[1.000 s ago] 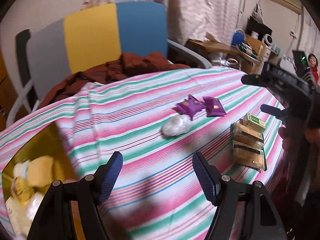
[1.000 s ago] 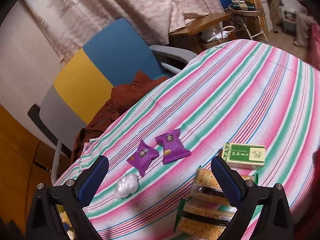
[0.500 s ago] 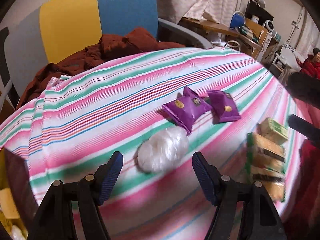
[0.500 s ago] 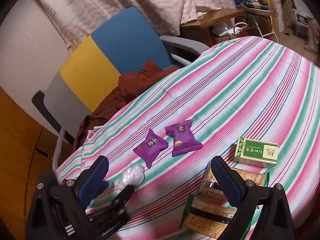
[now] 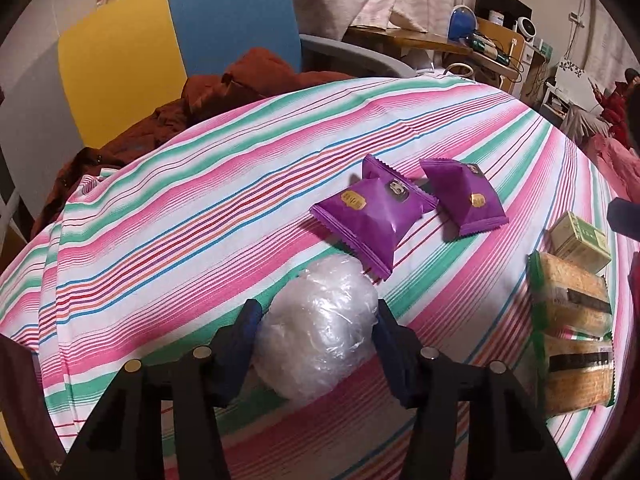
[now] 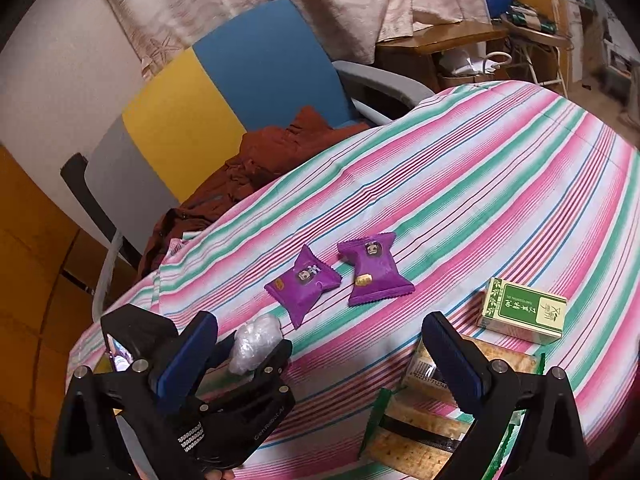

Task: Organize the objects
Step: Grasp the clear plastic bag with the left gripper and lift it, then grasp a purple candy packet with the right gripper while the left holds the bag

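A white ball wrapped in clear plastic (image 5: 320, 332) lies on the striped tablecloth (image 5: 200, 216), and my left gripper (image 5: 316, 322) is shut on it, one blue pad on each side. The right wrist view shows the same ball (image 6: 256, 340) between the left gripper's fingers (image 6: 280, 354). Just beyond it lie two purple snack packets (image 5: 376, 216) (image 5: 464, 200). Cracker packs (image 5: 572, 336) and a green and white box (image 5: 580, 240) sit at the right. My right gripper (image 6: 320, 356) hangs open above the cloth, near the cracker packs (image 6: 424, 428) and the box (image 6: 524, 310), holding nothing.
A chair with a grey, yellow and blue back (image 6: 208, 92) stands behind the table with a rust-brown garment (image 6: 272, 152) on it. A cluttered wooden desk (image 5: 420, 40) is at the back right. The tablecloth drops off at the left edge (image 5: 52, 280).
My left gripper moved forward to the white ball and its fingers closed in on both sides of it. The right gripper stayed open and barely shifted.
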A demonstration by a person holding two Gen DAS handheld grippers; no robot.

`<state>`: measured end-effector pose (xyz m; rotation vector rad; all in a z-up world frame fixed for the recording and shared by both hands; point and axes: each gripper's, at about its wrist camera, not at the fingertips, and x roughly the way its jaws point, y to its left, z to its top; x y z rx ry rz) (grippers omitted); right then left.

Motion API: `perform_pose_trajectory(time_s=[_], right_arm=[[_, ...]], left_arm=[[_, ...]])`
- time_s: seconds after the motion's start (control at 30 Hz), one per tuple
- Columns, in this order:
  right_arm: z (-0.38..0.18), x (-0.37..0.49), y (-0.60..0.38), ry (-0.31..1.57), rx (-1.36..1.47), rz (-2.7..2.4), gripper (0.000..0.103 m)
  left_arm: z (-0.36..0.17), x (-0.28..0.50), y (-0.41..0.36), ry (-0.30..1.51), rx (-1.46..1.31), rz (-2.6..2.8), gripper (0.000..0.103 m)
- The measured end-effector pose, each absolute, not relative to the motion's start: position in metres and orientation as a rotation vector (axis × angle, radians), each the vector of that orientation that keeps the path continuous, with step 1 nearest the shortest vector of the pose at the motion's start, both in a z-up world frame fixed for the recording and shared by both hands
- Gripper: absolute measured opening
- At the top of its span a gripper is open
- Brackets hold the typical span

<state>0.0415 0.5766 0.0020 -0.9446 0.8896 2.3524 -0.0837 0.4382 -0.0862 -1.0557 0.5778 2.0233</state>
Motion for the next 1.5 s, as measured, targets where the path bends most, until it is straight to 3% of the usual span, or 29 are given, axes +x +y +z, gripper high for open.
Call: perform_pose_trajectory(time_s=[0.13, 0.27, 0.6, 0.97, 1.1, 1.5], right_arm=[[-0.002, 0.037, 0.576, 0.869, -0.977, 2.353, 0.103], [-0.006, 0.033, 0.575, 0.886, -1.003, 2.363, 0.103], [-0.004, 0.039, 0.581, 0.959, -0.94, 2.389, 0.103], [-0.023, 0.025, 0.575, 1.022, -1.089, 2.382, 0.103], [-0.033, 0.019, 0.575, 1.139, -1.133, 2.372, 0.103], [-0.065, -0.051, 0.601, 1.217, -1.271, 2.188, 0.099]], left_arm=[[-0.084, -0.076, 0.434, 0.579, -1.064, 2.05, 0.041], [-0.084, -0.062, 0.42, 0.568, -1.063, 2.057, 0.039], [-0.082, -0.022, 0.379, 0.507, -1.034, 2.039, 0.038], [-0.079, 0.025, 0.338, 0.502, -0.938, 2.001, 0.038], [-0.079, 0.023, 0.332, 0.463, -0.939, 1.99, 0.038], [-0.08, 0.018, 0.325, 0.386, -0.946, 1.966, 0.039]])
